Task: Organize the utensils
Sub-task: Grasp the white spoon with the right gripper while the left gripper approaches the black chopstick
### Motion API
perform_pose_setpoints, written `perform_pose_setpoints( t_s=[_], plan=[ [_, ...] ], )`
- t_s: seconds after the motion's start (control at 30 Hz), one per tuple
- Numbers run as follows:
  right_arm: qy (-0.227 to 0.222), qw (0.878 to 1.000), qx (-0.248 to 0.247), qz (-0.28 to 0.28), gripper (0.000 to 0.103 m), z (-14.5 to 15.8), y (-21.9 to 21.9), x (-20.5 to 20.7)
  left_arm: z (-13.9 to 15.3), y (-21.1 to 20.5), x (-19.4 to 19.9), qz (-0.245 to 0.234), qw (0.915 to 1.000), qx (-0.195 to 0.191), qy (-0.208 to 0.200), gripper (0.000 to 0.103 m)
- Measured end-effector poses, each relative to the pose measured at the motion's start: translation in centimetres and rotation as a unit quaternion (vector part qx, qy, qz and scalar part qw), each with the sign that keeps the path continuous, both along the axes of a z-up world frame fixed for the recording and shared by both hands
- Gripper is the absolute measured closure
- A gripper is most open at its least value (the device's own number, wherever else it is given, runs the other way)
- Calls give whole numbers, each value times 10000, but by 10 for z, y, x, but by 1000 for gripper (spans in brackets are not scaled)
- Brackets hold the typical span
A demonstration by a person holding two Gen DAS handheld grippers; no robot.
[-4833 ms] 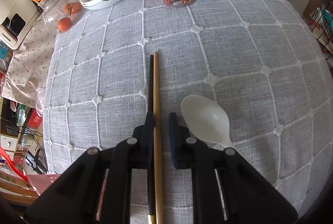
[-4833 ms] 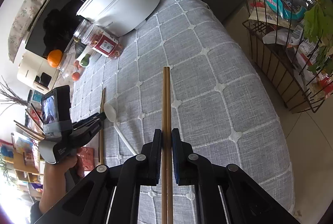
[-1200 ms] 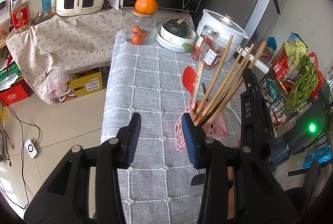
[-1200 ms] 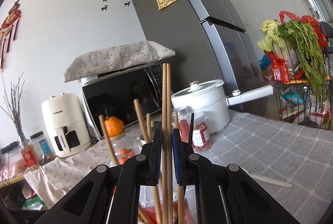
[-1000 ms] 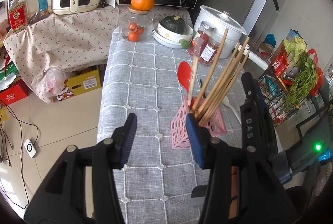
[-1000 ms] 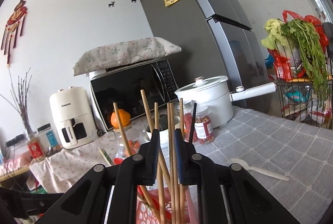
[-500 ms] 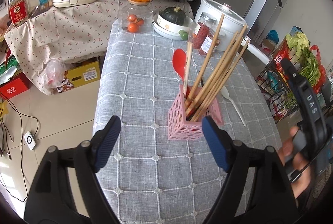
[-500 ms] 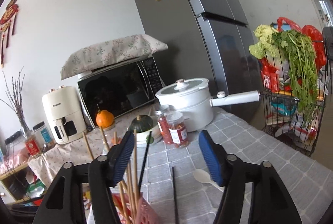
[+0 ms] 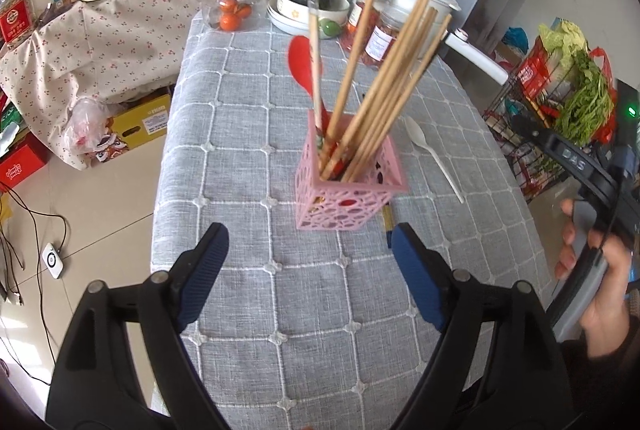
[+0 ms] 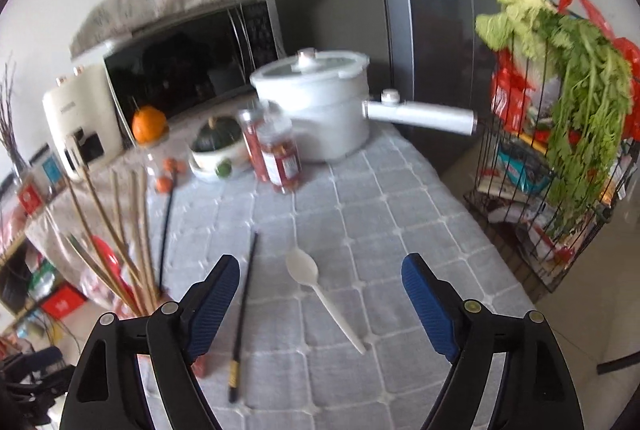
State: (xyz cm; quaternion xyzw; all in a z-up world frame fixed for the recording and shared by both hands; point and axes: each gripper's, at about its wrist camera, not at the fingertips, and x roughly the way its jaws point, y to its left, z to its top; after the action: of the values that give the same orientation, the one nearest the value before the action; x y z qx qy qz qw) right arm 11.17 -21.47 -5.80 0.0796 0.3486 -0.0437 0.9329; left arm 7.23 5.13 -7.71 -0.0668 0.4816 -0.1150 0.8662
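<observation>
A pink lattice holder stands on the grey checked tablecloth. It holds several wooden chopsticks and a red spoon. My left gripper hovers just in front of the holder, its jaws opening, with nothing between them. A white plastic spoon and a black chopstick lie flat on the cloth to the holder's right. My right gripper hangs above the white spoon, its jaws opening and empty. In the left wrist view, a hand holds the right gripper off the table's right side.
At the table's far end stand a white pot with a long handle, two red-filled jars, a bowl with a green squash and a jar of oranges. A wire rack with greens stands to the right of the table.
The right gripper let go of the wooden chopsticks, which now stand in the holder, opened wide and swung away to the right. The left gripper opened wide too.
</observation>
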Motion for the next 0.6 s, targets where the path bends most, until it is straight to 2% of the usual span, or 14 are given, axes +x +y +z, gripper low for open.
perform_pose_setpoints(
  t_s=[0.2,0.37,0.5,0.57,0.6],
  plan=[
    [1221,9922,-90,236,18,-46,-10,35,-4,-6,0,-119,9998,115,66,19],
    [2272,9726,-15,496,18,-95,-13,68,-8,-12,2,-201,9996,162,139,19],
    [2397,9672,-336,773,19,-108,-2,89,-9,-19,1,-309,9992,218,133,19],
    [2325,9671,-501,905,22,-111,5,99,-7,-23,0,-372,9988,295,64,19],
    [2309,9666,-542,971,27,-113,8,103,-7,-26,-1,-413,9986,332,30,19]
  ],
)
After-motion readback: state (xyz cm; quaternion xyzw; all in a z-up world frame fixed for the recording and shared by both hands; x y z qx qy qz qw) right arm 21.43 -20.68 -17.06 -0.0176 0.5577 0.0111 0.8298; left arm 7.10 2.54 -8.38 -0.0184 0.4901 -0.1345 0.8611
